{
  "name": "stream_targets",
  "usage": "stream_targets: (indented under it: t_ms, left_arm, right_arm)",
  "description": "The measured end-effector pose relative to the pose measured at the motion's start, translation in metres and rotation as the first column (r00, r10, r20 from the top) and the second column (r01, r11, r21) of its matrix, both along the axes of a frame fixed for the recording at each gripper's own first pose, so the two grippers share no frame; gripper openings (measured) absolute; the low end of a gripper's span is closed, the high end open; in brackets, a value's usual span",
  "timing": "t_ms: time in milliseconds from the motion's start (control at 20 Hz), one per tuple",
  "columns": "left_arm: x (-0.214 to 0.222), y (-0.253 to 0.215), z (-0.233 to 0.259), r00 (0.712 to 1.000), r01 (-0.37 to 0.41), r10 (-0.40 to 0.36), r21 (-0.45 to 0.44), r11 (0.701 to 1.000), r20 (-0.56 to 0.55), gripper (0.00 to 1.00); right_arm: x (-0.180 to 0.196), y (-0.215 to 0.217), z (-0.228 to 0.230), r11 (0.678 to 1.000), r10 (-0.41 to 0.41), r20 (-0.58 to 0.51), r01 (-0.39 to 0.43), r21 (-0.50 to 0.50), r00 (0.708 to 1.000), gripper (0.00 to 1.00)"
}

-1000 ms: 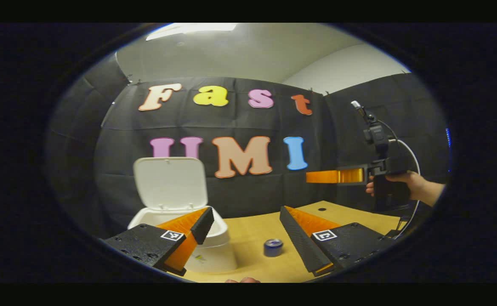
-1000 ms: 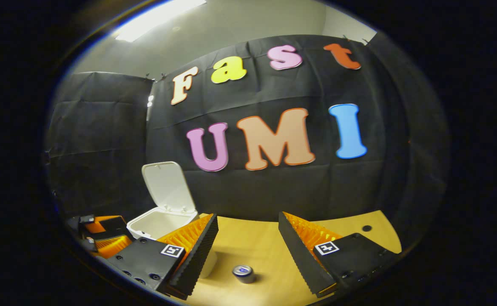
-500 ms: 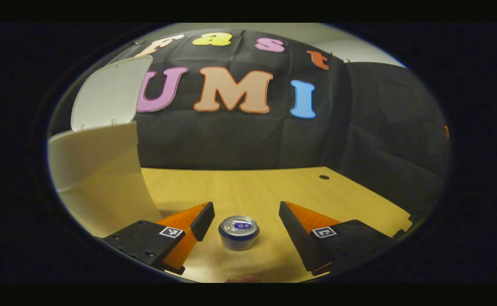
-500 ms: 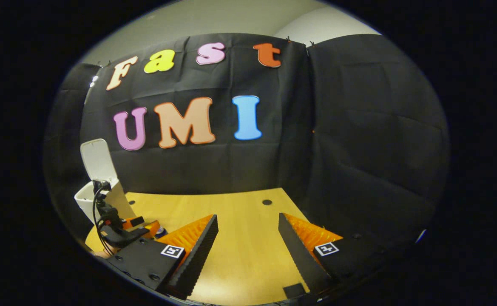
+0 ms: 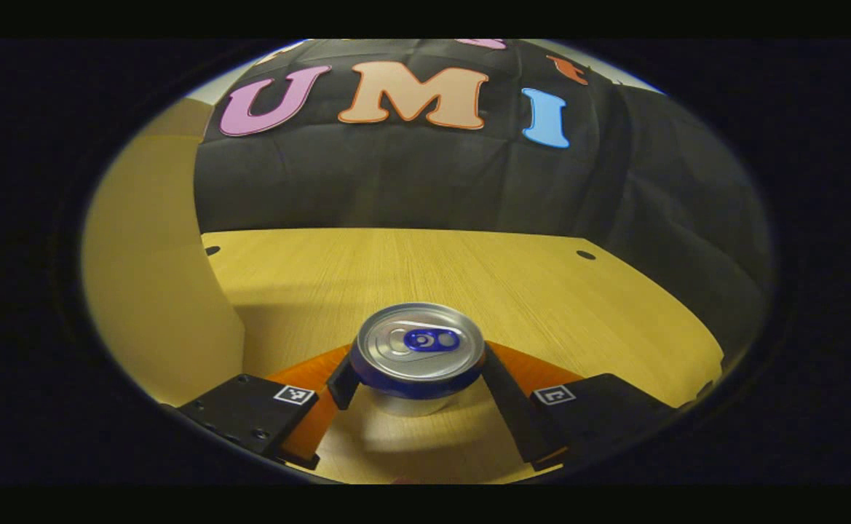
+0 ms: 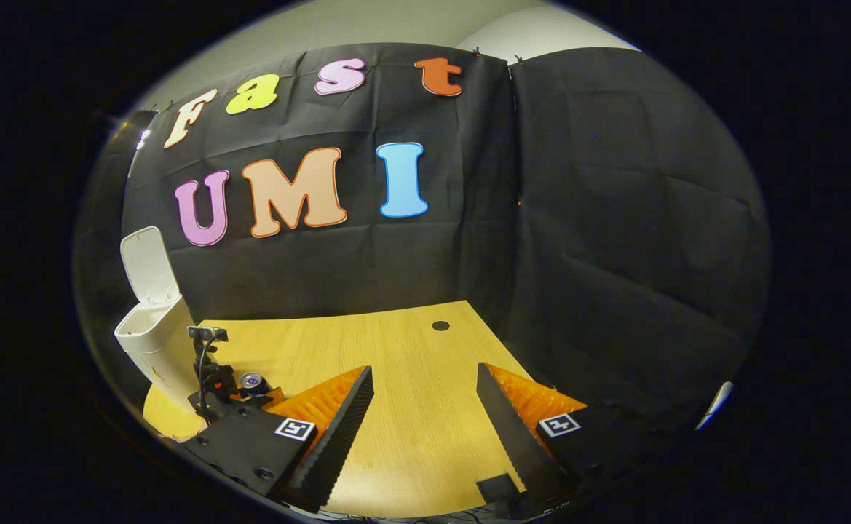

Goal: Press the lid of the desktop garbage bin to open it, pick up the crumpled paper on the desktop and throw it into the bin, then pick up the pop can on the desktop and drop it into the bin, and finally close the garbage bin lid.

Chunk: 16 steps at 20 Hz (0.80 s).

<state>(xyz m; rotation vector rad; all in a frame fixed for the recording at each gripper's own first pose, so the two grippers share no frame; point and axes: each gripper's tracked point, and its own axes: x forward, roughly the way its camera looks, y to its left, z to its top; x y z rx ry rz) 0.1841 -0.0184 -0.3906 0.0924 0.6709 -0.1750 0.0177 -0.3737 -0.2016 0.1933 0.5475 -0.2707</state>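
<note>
We log the pop can (image 5: 418, 351) upright between the left gripper (image 5: 416, 375) fingers, which touch its sides; no legible brand; right gripper (image 6: 425, 407) spread apart.

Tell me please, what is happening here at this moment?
A person is clearing a desk with two hand-held grippers. The left gripper has its fingers on both sides of the pop can, which stands upright on the wooden desktop. The white garbage bin has its lid raised. The right gripper is open and holds nothing.
</note>
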Motion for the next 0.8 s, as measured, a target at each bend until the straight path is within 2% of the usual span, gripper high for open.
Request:
stream_targets:
  t_ms: [100,250,350,450,550,700,800]
  left_arm:
    - [0.001,0.001,0.01,1.0,-0.003,0.003,-0.017,1.0,0.026,0.83]
    - [0.003,-0.003,0.058,0.996,0.021,-0.019,-0.025,0.999,0.093,0.81]
    - [-0.003,-0.015,0.113,0.986,0.051,-0.04,-0.065,0.997,0.161,0.8]
    - [-0.012,-0.026,0.187,0.961,0.098,-0.064,-0.113,0.989,0.269,0.8]
    - [-0.015,-0.015,0.255,0.936,0.113,-0.092,-0.042,0.993,0.34,0.78]
    - [-0.007,0.033,0.351,0.881,0.059,-0.081,0.061,0.996,0.467,0.78]
    - [-0.002,0.078,0.382,0.877,-0.019,-0.003,0.041,0.999,0.48,0.78]
  right_arm:
    - [0.002,0.002,-0.001,1.0,0.009,-0.002,-0.01,-0.013,1.0,0.95]
    - [0.003,0.004,0.003,1.0,0.018,0.009,-0.018,-0.006,1.0,0.95]
    - [0.01,0.008,0.01,0.999,0.024,0.048,-0.026,0.023,0.999,0.95]
    - [0.018,0.012,0.018,0.997,0.032,0.108,-0.039,0.063,0.994,0.96]
    - [0.029,0.011,0.026,0.994,0.023,0.174,-0.042,0.104,0.984,0.95]
    - [0.036,0.008,0.028,0.987,0.007,0.237,-0.045,0.155,0.971,0.95]
    - [0.044,0.003,0.026,0.984,-0.006,0.254,-0.04,0.176,0.967,0.95]
